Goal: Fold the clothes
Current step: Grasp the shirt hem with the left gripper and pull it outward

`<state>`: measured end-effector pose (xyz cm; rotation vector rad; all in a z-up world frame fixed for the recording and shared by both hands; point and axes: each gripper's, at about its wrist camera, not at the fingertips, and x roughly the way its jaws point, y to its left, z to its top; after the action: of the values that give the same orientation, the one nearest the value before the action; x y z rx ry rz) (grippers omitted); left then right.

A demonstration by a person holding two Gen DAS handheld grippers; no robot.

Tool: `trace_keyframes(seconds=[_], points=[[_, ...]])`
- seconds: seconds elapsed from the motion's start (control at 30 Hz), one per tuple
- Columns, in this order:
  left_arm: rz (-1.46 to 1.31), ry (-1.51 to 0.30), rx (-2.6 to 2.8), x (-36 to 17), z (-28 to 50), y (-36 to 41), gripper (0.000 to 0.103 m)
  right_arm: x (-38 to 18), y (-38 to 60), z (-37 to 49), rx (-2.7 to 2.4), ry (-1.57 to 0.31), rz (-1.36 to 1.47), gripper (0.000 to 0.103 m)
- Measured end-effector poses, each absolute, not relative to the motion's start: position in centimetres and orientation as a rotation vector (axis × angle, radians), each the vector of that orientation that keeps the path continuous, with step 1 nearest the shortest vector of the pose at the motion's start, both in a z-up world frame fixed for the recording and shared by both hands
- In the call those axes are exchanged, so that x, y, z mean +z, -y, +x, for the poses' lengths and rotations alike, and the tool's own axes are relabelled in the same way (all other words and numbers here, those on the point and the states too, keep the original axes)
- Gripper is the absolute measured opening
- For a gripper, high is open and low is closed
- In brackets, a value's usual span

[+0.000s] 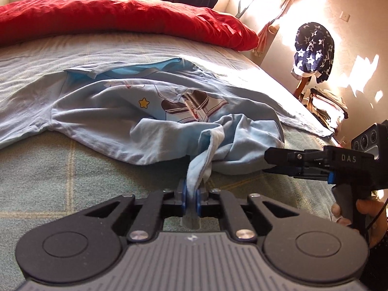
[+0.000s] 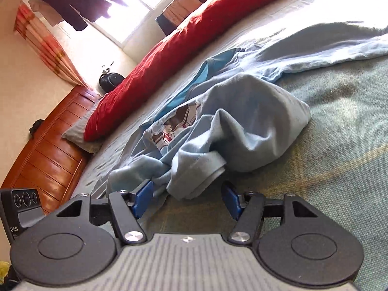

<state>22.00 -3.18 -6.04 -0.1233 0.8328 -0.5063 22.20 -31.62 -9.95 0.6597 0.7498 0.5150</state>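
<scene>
**Light blue shirt on bed, one hem pinched**

Shirt [image 1: 135, 111]: light blue, cartoon print, crumpled mid-bed [image 1: 60, 177], near its right edge. Left gripper [image 1: 191, 197]: clamped on a strip of the shirt's hem. Right gripper [image 2: 186, 200]: jaws spread, unclenched, bunched cloth just ahead between them. Red quilt [image 1: 121, 21]: along the far edge.

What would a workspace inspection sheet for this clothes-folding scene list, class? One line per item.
Surface: green checked bed cover, bare in front.
Job's things: crumpled light blue cartoon-print T-shirt, unfolded.
Clutter: red quilt along the bed's far side.
Grippers: left gripper shut on a T-shirt edge; right gripper open, pads not gripping the cloth.
Cables: thin black cable by the right hand.
Surroundings: hanging dark clothes, wooden headboard, star-patterned navy cloth on a chair.
</scene>
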Motion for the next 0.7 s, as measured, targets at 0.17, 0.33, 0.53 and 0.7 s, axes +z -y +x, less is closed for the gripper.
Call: trace_keyframes(seconds=[0.17, 0.33, 0.53, 0.7], points=[[-0.103, -0.832, -0.514, -5.6, 21.5, 3.0, 0.005, -9.6, 31.4, 23.5, 0.488, -0.762, 0.653, 0.023], [-0.057, -0.829, -0.499, -4.7, 20.2, 2.0, 0.005, -8.7, 31.2, 22.6, 0.484, -0.787, 0.573, 0.012], [-0.026, -0.801, -0.483, -3.0, 18.1, 0.4, 0.001, -5.8, 30.8, 20.0, 0.506, -0.785, 0.439, 0.01], [-0.023, -0.772, -0.496, -1.2, 16.0, -0.5, 0.0, -2.6, 30.3, 17.6, 0.526, -0.788, 0.319, 0.008]])
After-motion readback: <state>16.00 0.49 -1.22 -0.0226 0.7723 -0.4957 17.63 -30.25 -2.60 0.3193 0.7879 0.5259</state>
